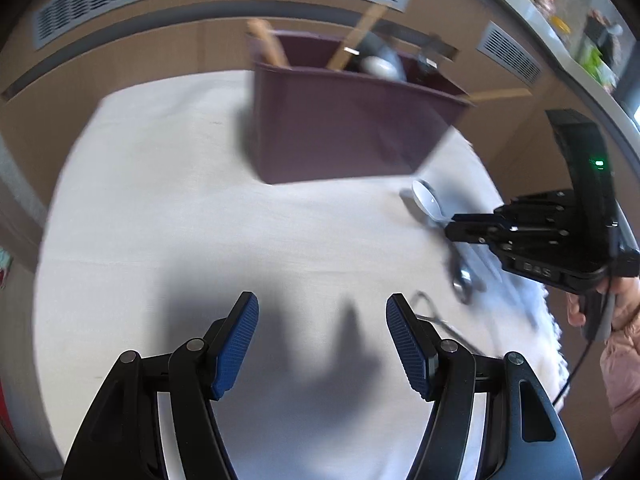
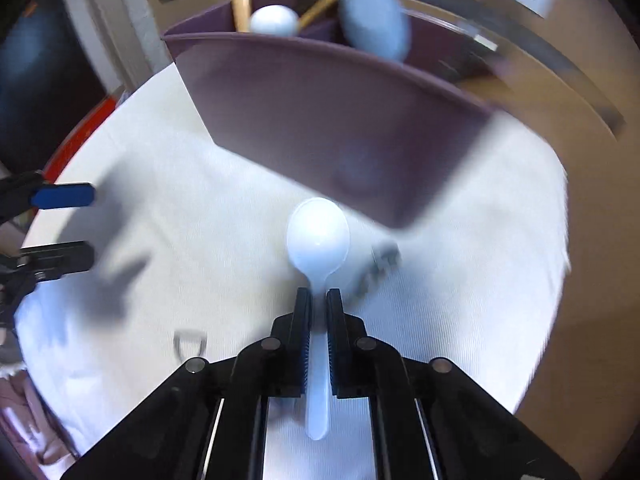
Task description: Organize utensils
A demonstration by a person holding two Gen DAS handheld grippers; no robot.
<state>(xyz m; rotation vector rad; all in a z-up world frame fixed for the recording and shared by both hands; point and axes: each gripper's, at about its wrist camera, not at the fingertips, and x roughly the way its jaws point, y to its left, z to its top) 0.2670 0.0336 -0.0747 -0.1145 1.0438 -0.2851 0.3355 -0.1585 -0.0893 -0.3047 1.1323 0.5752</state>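
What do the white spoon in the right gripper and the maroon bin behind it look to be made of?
White spoon: probably plastic, glossy and slightly translucent, with a thin moulded handle. Maroon bin: likely plastic with a matte, smooth wall and a thin rim; motion blur leaves this uncertain.

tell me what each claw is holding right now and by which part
The right claw is shut on the white plastic spoon, gripping its handle just behind the bowl. The left claw is open and holds nothing.
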